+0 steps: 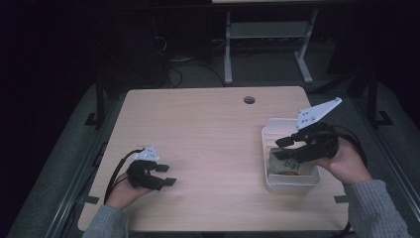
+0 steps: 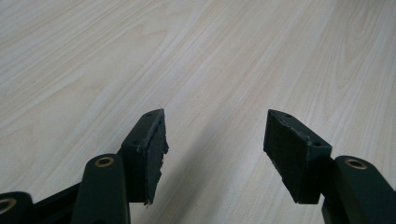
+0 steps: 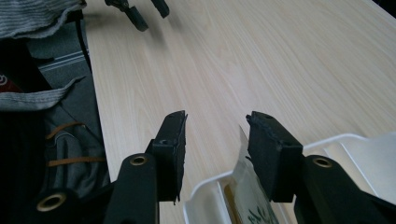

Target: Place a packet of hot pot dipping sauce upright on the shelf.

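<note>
The packet [image 1: 288,165] sits inside the white bin [image 1: 277,130], near the desk's [image 1: 208,129] right edge, toward the front corner. I have my right gripper [image 1: 284,148] just over it, jaws apart; one jaw is right beside the packet's top edge, and the bin's wall is close under both. My left gripper [image 1: 166,175] rests near the front left corner, jaws apart on bare wood.
</note>
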Available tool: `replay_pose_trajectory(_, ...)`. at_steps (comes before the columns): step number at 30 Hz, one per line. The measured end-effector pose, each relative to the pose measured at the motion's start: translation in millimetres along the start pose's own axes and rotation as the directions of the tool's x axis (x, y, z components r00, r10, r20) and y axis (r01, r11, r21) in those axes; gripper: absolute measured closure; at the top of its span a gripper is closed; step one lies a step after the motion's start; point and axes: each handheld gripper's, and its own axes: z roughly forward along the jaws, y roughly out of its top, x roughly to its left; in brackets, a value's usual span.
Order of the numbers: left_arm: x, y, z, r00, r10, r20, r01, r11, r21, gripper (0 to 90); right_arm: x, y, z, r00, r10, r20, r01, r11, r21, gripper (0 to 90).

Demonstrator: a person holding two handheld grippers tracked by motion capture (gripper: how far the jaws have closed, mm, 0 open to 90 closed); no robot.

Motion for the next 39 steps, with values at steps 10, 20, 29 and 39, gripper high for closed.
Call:
replay_pose_trajectory(10, -0.5, 0.1, -0.7, 1.0000, -0.004, 0.000, 0.004, 1.0000, -0.007, 38.7, 13.1, 16.7, 15.0, 0.9992, -0.039, -0.013, 0.039, 0.999, 0.004, 53.2)
replay_pose_trajectory(20, -0.4, 0.3, -1.4, 1.0000, 0.001, 0.001, -0.001, 1.0000, -0.003, 38.4, 23.2, 25.6, 35.8, 0.9977, -0.048, -0.048, 0.049, 0.999, 0.004, 51.2)
replay_pose_trajectory(29, -0.6, 0.5, -2.1, 1.0000, 0.005, 0.001, -0.005, 1.0000, -0.005, 38.2, 29.1, 29.9, 58.5, 0.9950, -0.054, -0.084, 0.055, 0.998, 0.009, 50.0)
replay_pose_trajectory(39, 0.4, -0.5, -2.3, 1.0000, 0.010, 0.000, -0.010, 1.0000, -0.002, 38.1, 36.9, 34.1, 83.7, 0.9896, -0.063, -0.130, 0.064, 0.998, 0.006, 49.2)
